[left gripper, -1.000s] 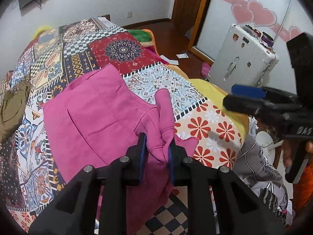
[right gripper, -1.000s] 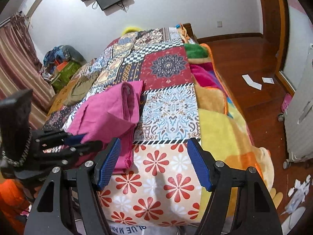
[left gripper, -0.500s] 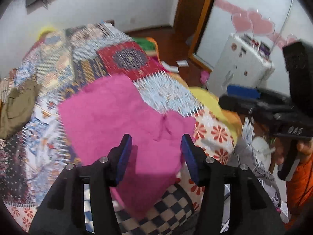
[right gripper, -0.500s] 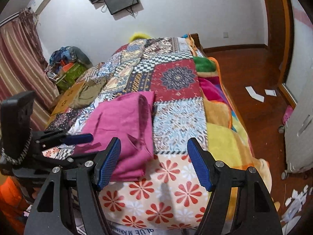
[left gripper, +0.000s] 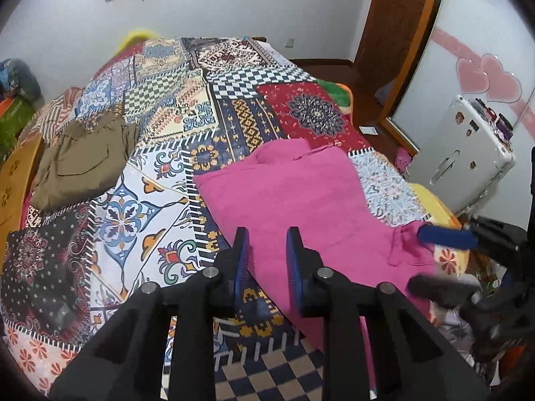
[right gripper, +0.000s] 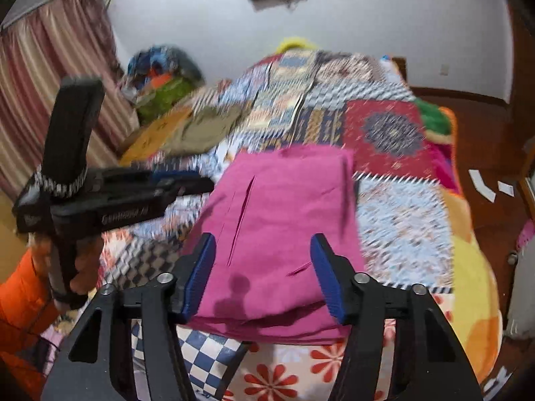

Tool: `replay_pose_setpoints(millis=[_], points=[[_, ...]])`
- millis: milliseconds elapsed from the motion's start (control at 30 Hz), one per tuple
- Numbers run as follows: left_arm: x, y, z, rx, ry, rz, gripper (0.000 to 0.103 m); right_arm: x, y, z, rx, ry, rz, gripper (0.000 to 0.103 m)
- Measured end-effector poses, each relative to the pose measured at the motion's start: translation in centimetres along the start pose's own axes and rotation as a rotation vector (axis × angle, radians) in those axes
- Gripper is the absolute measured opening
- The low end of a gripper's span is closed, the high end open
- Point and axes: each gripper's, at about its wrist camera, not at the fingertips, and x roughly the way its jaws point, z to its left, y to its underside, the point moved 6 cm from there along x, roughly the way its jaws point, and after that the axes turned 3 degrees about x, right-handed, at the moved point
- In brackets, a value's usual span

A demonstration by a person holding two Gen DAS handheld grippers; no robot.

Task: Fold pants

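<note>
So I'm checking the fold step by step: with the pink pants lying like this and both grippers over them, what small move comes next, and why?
Probably lower the left gripper onto the near left edge of the pink pants and pinch it. Its jaws have just been closing but stand narrowly apart with nothing pinched. The right gripper, also closing, straddles the near end without gripping. The pants lie flat on the quilt, ready for another fold.

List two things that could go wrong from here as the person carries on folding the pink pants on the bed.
1. The pants lie at the near edge of the bed, part of them hanging over it; a careless tug could slide them off.
2. The left gripper and right gripper have both just been closing, neither yet pinching cloth. A shallow bite might catch only the top layer and undo the fold.
</note>
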Motion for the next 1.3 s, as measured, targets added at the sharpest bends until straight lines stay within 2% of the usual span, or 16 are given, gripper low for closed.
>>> replay_pose_setpoints(millis=[100, 267, 367, 400, 500, 567, 600, 633, 700, 900, 1000, 1133, 1200, 1300], points=[[1.3, 0.6, 0.5, 0.002, -0.005, 0.029, 0.022, 0.6, 1.4, -0.6, -0.001, 0.022, 0.044, 0.051], [4.0, 2.1, 1.8, -0.014, -0.009, 0.082, 0.023, 0.4, 3.4, -3.2, 0.066, 0.043, 0.098, 0.048], [3.9, 2.0, 2.3, -0.017, -0.02, 0.076, 0.027, -0.6, 3.8, -4.3, 0.081, 0.098, 0.095, 0.049], [3.7, 1.8, 2.6, -0.012, -0.039, 0.075, 0.028, -1.0, 3.8, -4.7, 0.081, 0.14, 0.092, 0.054], [2.6, 1.2, 3.4, -0.004, -0.064, 0.056, 0.031, -2.5, 3.7, -5.8, 0.124, 0.169, 0.064, 0.054], [1.7, 0.2, 4.4, 0.009, -0.089, 0.033, 0.044, -3.5, 3.6, -6.1, 0.156, 0.166, 0.04, 0.054], [1.4, -0.3, 4.9, 0.011, -0.096, 0.02, 0.06, -3.8, 3.5, -6.1, 0.168, 0.164, 0.029, 0.054], [1.2, -0.8, 5.3, 0.011, -0.101, 0.005, 0.072, -4.1, 3.5, -6.0, 0.175, 0.161, 0.021, 0.054], [1.0, -2.2, 6.1, 0.015, -0.084, -0.019, 0.078, -4.4, 3.5, -5.6, 0.191, 0.153, 0.004, 0.055], [4.7, -5.0, 6.0, 0.048, -0.001, 0.048, 0.079, -2.3, 4.4, -4.7, 0.179, 0.132, 0.065, 0.058], [7.6, -5.2, 5.3, 0.058, 0.084, 0.106, 0.078, -0.7, 5.5, -4.9, 0.178, 0.143, 0.119, 0.058], [10.0, -4.3, 4.4, 0.096, 0.116, 0.162, 0.058, -0.1, 5.5, -5.8, 0.196, 0.137, 0.143, 0.058], [10.2, -4.0, 4.5, 0.072, 0.145, 0.172, 0.052, 0.1, 5.1, -6.5, 0.187, 0.157, 0.149, 0.058], [9.8, -3.8, 5.4, 0.024, 0.167, 0.177, 0.034, 0.6, 4.4, -7.4, 0.138, 0.201, 0.156, 0.058]])
